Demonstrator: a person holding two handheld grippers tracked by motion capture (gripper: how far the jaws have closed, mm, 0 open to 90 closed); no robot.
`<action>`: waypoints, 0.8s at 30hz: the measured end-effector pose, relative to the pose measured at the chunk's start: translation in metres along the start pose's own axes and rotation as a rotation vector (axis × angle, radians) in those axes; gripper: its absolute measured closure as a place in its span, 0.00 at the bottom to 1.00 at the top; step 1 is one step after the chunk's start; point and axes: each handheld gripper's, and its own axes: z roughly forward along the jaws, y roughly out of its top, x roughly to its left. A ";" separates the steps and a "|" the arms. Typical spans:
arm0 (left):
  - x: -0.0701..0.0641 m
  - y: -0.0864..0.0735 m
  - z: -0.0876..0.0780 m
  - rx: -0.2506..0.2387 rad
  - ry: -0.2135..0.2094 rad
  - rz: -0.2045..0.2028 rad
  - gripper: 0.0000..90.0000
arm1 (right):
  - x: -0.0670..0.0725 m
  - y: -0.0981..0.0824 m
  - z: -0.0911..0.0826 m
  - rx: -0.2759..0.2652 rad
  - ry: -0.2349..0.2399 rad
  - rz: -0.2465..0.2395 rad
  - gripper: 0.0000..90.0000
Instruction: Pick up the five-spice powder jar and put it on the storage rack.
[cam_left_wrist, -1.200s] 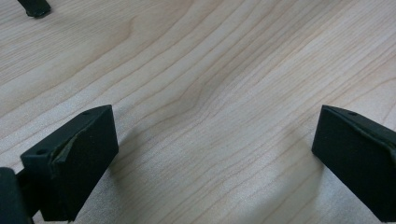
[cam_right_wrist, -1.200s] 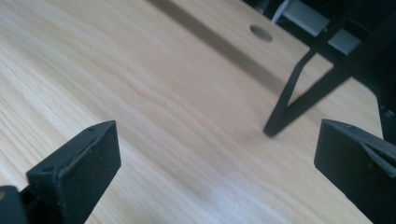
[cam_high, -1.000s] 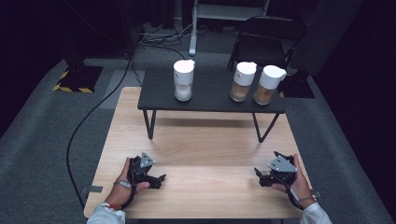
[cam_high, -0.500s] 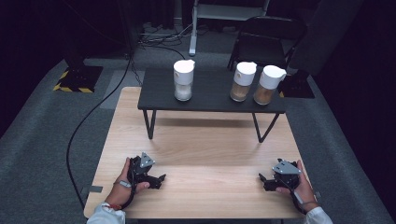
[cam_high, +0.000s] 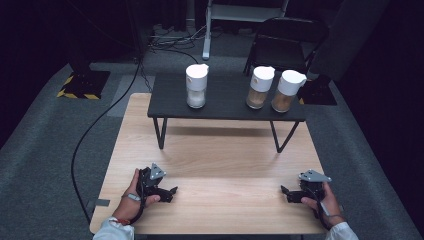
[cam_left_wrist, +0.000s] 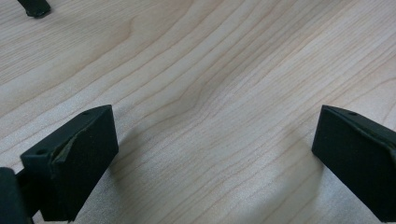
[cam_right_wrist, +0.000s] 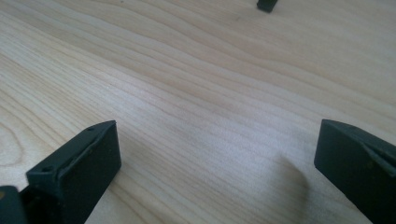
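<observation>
A light wooden desk (cam_high: 215, 155) is lying across the middle of the high view, carrying a low black side table (cam_high: 225, 102) at its far edge. Three white-lidded jars are standing on that side table: a pale-filled jar (cam_high: 196, 86) at left, and two brown-filled jars (cam_high: 261, 87) (cam_high: 286, 91) just beside each other at right. The left gripper (cam_high: 167, 192) is resting near the desk's front left, its jaws standing wide apart over bare wood. The right gripper (cam_high: 289, 194) is sitting near the front right, jaws likewise spread with nothing between them.
</observation>
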 end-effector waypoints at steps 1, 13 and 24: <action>0.000 0.000 0.000 0.000 0.000 0.000 0.00 | -0.003 0.001 0.000 0.006 0.010 0.015 0.00; 0.000 0.000 0.001 0.000 -0.002 -0.004 0.00 | -0.015 0.001 0.000 0.029 0.050 0.062 0.00; 0.000 0.001 0.001 -0.001 0.000 -0.004 0.00 | -0.015 0.001 0.000 0.028 0.047 0.064 0.00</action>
